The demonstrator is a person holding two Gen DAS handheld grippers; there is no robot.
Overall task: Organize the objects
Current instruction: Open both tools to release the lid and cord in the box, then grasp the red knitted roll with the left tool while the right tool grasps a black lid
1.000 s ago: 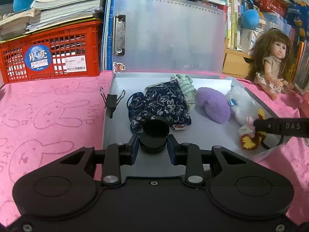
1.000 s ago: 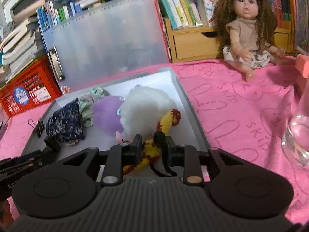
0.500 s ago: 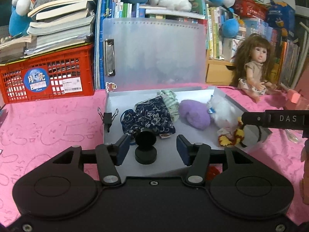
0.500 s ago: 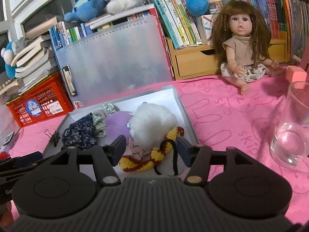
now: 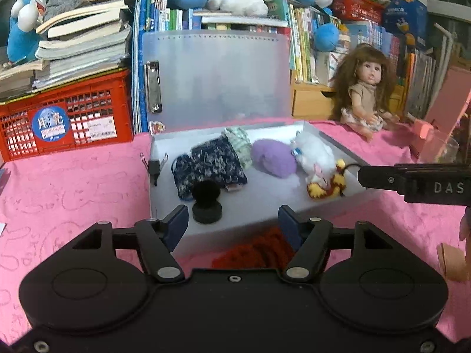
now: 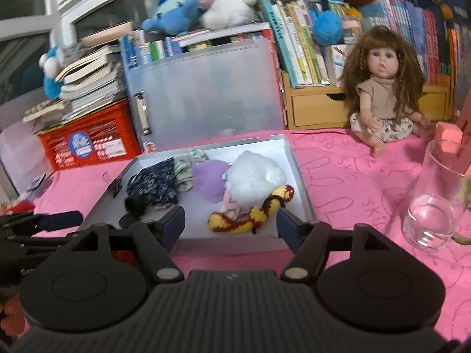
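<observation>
Both tongs, left point(image 5: 232, 220) and right point(image 6: 231, 225), have just been opening, released, above the box point(image 5: 265, 206).

Legible markings noted: white letters "DAS" on the black gripper finger point(image 5: 412, 178) entering at 3 o'clock in the left wrist view. "SKIP" is printed on the pink cloth point(image 6: 353, 176) near 3 o'clock in the right wrist view. Red crate sticker point(image 5: 50, 123) at 9 o'clock: characters unclear.

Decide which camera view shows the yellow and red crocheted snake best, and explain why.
The right wrist view: the snake lies whole and unblocked, curling from the white plush towards the box's near wall. In the left wrist view the snake is smaller, at the box's right edge, partly behind the plush.
</observation>
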